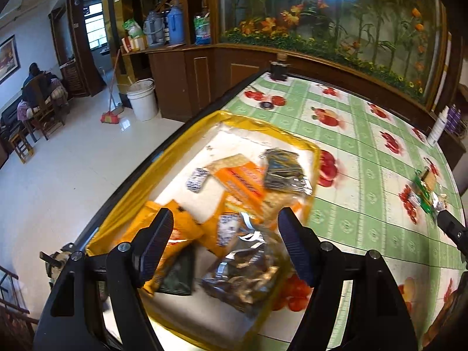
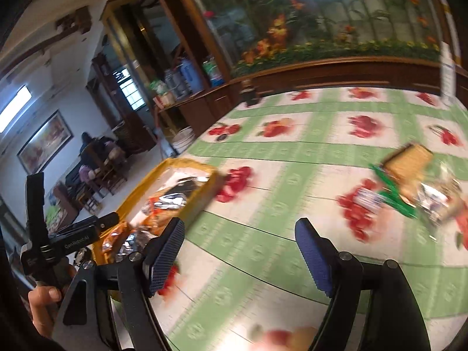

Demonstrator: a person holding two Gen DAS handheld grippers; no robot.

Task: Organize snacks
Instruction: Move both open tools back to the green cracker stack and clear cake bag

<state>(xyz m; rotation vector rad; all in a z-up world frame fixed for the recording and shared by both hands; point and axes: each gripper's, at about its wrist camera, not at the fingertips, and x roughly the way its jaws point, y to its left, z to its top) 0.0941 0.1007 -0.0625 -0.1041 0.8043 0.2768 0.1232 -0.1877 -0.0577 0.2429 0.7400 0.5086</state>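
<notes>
1. Grippers: two. The left gripper (image 1: 225, 234) hangs over the yellow tray (image 1: 131, 204) with its jaws spread wide and nothing between them. The right gripper (image 2: 239, 248) is over bare tablecloth, jaws likewise spread and empty. A hand (image 2: 44, 307) grips the left tool's handle at the lower left of the right wrist view.
2. Tray: one, yellow-rimmed with a white floor, set at the table's left edge.
3. Snacks in the tray: several packets lying overlapped; an exact count cannot be made. Orange packets (image 1: 242, 181), two dark foil packets (image 1: 282, 169), one clear bag of brown pieces (image 1: 242, 278) and small blue-and-white wrapped sweets (image 1: 197, 180) can be told apart.
4. Snacks outside the tray: one small cluster (image 2: 415, 181) lying well apart from the tray toward the table's right side; it includes a cracker pack and a green wrapper. Blur prevents a count.
5. Surface: a table under a green-and-white check tablecloth (image 1: 365, 175) printed with red fruit.
6. Room: white tiled floor, one white bucket (image 1: 143, 99), one broom (image 1: 111, 114), wooden cabinets, a floral wall panel (image 1: 336, 14), and one seated person (image 1: 38, 84) far off.
</notes>
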